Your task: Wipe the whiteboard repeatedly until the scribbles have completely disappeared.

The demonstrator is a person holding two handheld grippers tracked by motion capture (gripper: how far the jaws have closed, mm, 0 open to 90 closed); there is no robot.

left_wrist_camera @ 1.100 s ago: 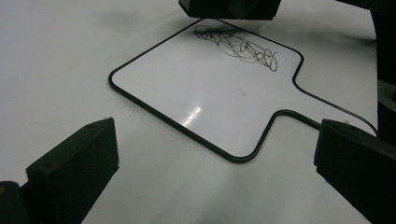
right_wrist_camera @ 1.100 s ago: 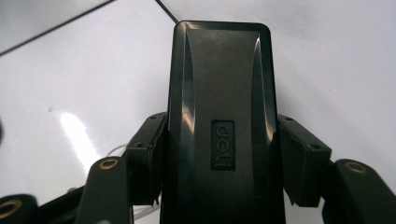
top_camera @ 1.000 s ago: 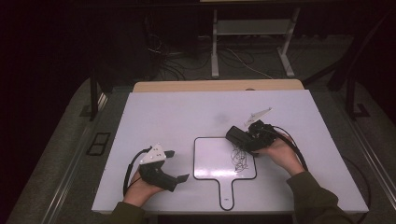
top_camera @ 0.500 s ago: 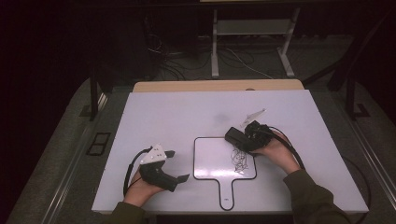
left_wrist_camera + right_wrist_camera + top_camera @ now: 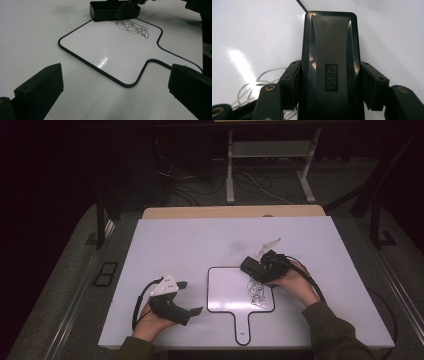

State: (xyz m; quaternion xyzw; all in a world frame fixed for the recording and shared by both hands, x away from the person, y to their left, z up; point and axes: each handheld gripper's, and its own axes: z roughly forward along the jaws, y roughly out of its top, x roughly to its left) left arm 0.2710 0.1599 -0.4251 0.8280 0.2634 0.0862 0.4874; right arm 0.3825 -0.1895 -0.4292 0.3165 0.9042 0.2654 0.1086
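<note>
the black whiteboard eraser [image 5: 329, 72] sits clamped between the two jaws of the right gripper [image 5: 265, 267], its flat face down at the far right corner of the paddle-shaped whiteboard [image 5: 232, 292]; in the right gripper view the raised brand mark on its back faces up. just beside the eraser, on the whiteboard, lies a tangle of thin scribbled marker lines [image 5: 131, 26]. the left gripper [image 5: 186, 297] rests on the white table [image 5: 190, 240] just left of the whiteboard, its jaws spread wide with nothing between them, pointing toward the whiteboard's handle [image 5: 242, 327]
</note>
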